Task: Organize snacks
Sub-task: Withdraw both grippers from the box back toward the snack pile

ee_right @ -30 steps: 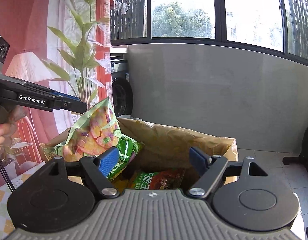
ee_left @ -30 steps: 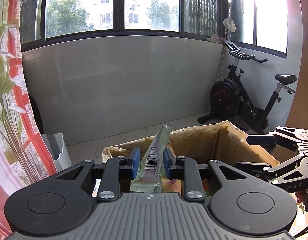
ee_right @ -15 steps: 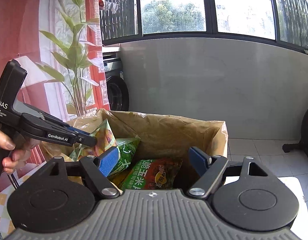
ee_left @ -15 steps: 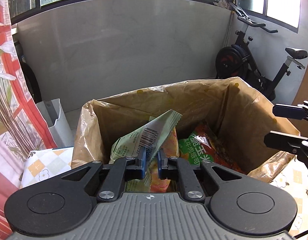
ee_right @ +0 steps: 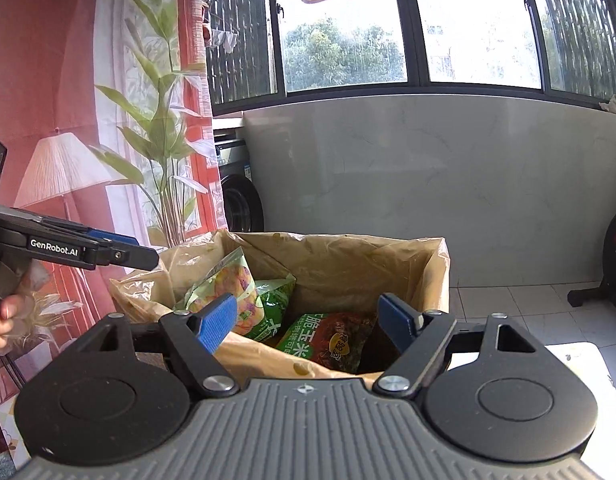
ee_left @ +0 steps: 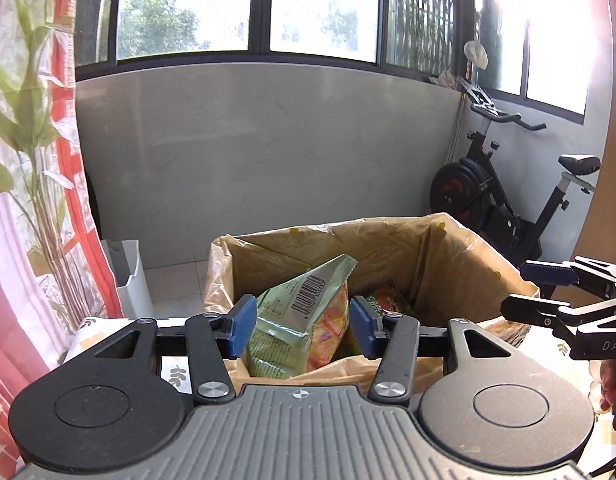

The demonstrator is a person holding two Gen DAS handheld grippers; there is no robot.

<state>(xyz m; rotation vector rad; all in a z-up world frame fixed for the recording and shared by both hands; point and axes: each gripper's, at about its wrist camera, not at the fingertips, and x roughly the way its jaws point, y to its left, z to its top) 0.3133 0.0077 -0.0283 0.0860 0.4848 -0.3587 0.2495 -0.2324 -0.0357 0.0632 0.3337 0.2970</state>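
A box lined with a tan plastic bag stands in front of both grippers. A green and orange snack bag with a barcode leans inside it at the left. Beside it lie a dark green packet and a red and green packet. My left gripper hovers at the box's near edge. Its jaws are opening, and the pads stand clear of the barcode bag. My right gripper is open and empty over the near right edge.
An exercise bike stands at the back right by the grey wall. A white bin sits left of the box, and a washing machine behind it. A plant-print curtain hangs on the left. A patterned tablecloth lies under the box.
My left gripper let go of the barcode bag, which now leans inside the box. Its jaws have spread and it has drawn back from the box. The right gripper has shifted slightly.
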